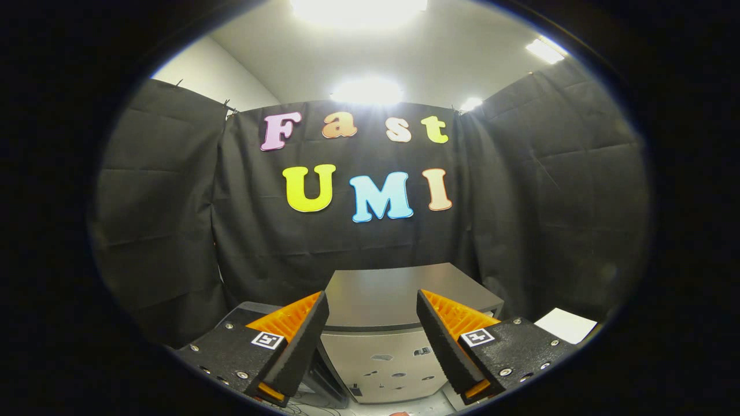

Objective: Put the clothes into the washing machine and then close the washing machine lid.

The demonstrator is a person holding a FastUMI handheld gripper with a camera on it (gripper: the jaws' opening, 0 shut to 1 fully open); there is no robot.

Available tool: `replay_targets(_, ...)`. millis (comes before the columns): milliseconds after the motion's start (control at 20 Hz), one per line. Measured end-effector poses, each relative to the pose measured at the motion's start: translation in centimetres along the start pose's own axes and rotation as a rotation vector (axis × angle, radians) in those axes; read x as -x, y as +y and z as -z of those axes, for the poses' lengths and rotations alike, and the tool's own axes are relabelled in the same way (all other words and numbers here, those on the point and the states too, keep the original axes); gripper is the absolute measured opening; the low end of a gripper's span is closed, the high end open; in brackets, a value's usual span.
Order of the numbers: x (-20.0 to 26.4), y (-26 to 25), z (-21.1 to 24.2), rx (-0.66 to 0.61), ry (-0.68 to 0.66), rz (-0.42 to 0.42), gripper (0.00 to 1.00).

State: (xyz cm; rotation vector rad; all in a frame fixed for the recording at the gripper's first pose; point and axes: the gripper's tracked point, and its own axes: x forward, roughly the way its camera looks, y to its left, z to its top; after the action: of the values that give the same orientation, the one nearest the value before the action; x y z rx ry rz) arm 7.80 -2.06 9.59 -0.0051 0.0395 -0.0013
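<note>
So nearest to the camera you've got the gripper (373, 315), its two fingers spread wide apart with nothing between them, just hanging in the air. Their bases are cut off low down, so the person holding it is out of sight.

Right below, between the fingers, there's a tiny reddish thing (398, 413) peeking in, way too cropped to say what it is. Could be cloth, honestly can't tell. Some thin cables (300, 408) lie on the floor near the left finger.

Just ahead of the fingers sits the washing machine (381, 358), a grey box. Its lid (399, 297) looks flat and down, though the fingers cover both front corners, so I can't be sure it's fully seated. The front panel has a few small marks or holes, too blurry to read.

Off beyond the right finger there's a white sheet (565, 325), partly hidden. Behind everything hangs the black cloth wall (173, 231), and above it ceiling lights (365, 91) are blown out to pure glare.
</note>
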Motion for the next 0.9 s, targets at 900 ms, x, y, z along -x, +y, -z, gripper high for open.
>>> replay_targets(900, 2.3, -0.4, -1.2, -0.009, -0.073, 0.004, 0.95)
